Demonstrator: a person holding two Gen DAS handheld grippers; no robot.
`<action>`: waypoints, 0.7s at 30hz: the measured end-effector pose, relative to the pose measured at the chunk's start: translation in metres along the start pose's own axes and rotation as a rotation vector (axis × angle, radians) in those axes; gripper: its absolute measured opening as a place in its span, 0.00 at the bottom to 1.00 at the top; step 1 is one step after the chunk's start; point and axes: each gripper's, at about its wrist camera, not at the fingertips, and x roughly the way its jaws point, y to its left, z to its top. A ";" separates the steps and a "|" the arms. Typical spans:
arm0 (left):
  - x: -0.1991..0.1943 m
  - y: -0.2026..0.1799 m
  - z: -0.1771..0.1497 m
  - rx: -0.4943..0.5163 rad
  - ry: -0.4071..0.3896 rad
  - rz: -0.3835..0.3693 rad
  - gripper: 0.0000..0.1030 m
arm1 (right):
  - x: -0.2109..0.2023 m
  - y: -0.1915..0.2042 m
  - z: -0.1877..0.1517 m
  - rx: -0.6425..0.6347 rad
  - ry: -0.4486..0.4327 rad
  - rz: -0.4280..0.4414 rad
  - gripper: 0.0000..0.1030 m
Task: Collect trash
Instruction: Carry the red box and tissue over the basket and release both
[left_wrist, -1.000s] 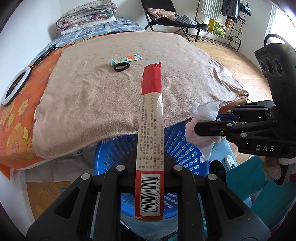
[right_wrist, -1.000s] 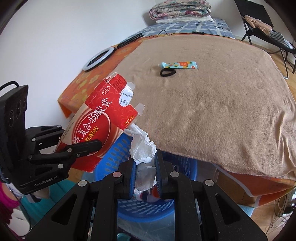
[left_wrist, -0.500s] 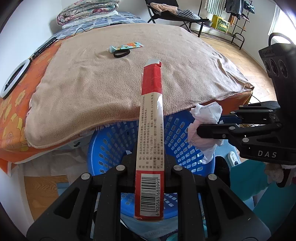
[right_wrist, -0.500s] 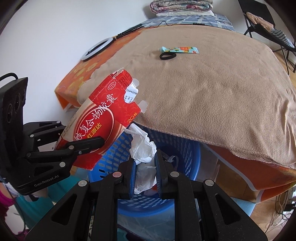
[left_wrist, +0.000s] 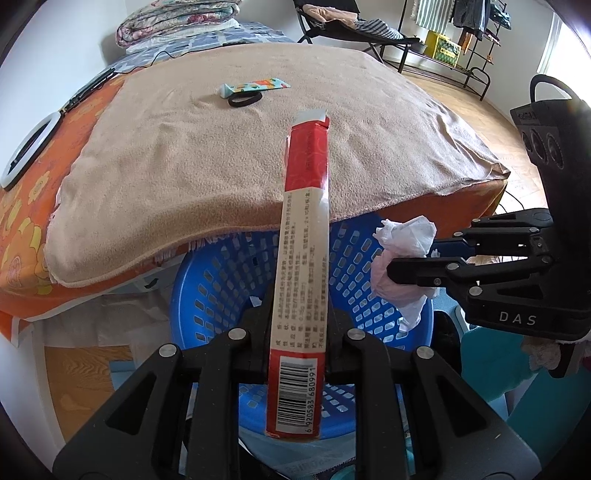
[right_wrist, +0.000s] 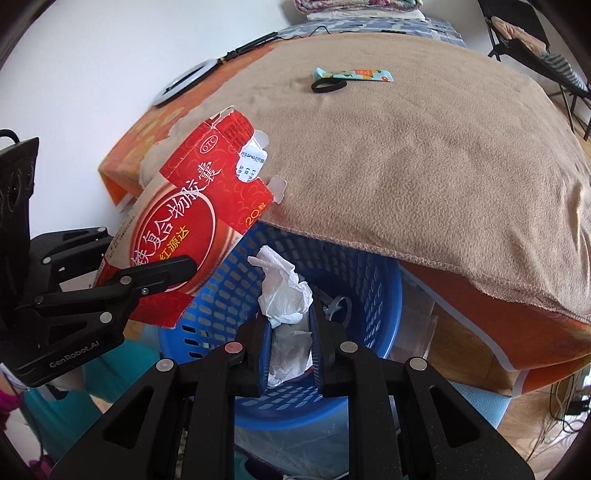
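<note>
The red carton reads "OTC"; the right hand-held gripper reads "DAS".

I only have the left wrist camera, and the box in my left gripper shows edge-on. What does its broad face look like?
Observer: In the right wrist view, the red box has a wide red face with large white characters, and its top end is torn open.
Operator: Is the tissue pinched squarely on the right?
Observer: Yes. The tissue sits between both pads of the right gripper, bulging above them and hanging below.
Operator: Anything already in the basket?
Observer: Inside the blue basket, a pale strip-like scrap lies just right of the tissue. I cannot tell what it is.
</note>
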 end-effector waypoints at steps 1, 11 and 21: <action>0.002 0.001 -0.001 -0.006 0.011 -0.001 0.19 | 0.001 0.000 0.000 0.002 0.001 0.001 0.16; 0.003 0.004 -0.003 -0.017 0.014 0.015 0.55 | 0.002 0.000 -0.001 0.013 0.011 -0.008 0.21; 0.002 0.009 -0.004 -0.026 0.016 0.029 0.55 | 0.000 0.003 -0.001 0.001 0.009 -0.040 0.47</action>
